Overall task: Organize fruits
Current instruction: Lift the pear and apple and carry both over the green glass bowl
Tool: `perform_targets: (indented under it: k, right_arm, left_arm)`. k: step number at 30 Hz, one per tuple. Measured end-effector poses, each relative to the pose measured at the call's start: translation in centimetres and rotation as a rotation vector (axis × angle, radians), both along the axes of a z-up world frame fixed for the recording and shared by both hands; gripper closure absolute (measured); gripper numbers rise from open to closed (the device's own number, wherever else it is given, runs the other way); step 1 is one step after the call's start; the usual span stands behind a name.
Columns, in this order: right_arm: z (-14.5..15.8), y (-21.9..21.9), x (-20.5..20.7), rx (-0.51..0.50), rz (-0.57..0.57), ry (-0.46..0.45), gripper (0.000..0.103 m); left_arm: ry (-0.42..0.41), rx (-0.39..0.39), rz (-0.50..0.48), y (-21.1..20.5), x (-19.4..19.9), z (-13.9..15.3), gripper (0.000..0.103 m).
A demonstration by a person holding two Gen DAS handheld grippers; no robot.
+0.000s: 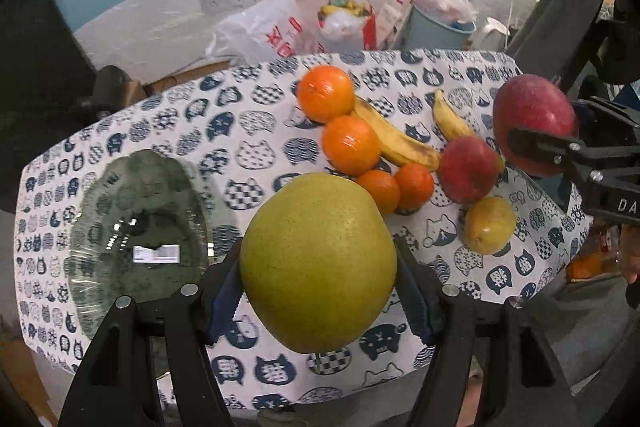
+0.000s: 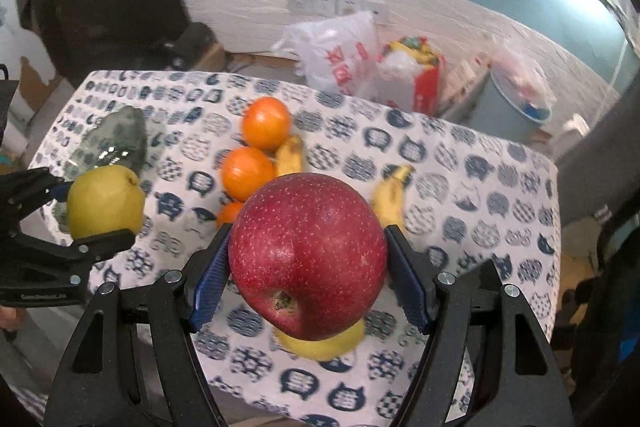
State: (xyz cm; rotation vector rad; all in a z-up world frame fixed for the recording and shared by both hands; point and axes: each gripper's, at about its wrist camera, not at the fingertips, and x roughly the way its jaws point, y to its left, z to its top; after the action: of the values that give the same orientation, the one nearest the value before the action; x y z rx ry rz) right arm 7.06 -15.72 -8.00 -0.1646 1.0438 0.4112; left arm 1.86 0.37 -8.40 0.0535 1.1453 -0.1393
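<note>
1. The left gripper (image 1: 320, 291) clamps the green pear (image 1: 318, 263) across its widest girth, clear above the table (image 1: 256, 131) near its front edge.
2. The right gripper (image 2: 308, 275) clamps the red apple (image 2: 308, 259) likewise, raised over the table's right half.
3. Both fruits appear firm, smooth-skinned, moderately heavy and prone to bruising; grip at the equator.
4. The glass bowl (image 1: 136, 239) sits at the table's left edge; it is fragile.

A lived-in home room is suggested. A cat-print tablecloth (image 1: 256, 131), plastic shopping bags (image 1: 264, 27) and a bin (image 1: 436, 27) are seen.
</note>
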Motion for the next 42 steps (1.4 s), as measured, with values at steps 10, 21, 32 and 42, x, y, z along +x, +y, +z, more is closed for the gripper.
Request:
perform_targets:
  k: [10, 21, 32, 42]
  right_arm:
    - [1.0, 6.8, -0.3, 0.038, 0.116, -0.001, 0.030]
    - [0.7, 13.6, -0.4, 0.046, 0.228, 0.020, 0.030]
    - [-0.4, 20.5, 0.1, 0.050, 0.317, 0.059, 0.030]
    - [-3.3, 25.8, 0.8, 0.057, 0.370, 0.147, 0.030]
  left_arm:
    - [-0.032, -0.012, 0.064, 3.7, -0.9, 1.0, 0.033]
    - [-0.040, -0.036, 0.164, 8.7, -2.1, 1.1, 0.033]
    - [-0.007, -0.049, 0.271, 14.2, -3.4, -0.7, 0.033]
    - [0.044, -0.041, 0.341, 18.0, -4.4, -3.6, 0.033]
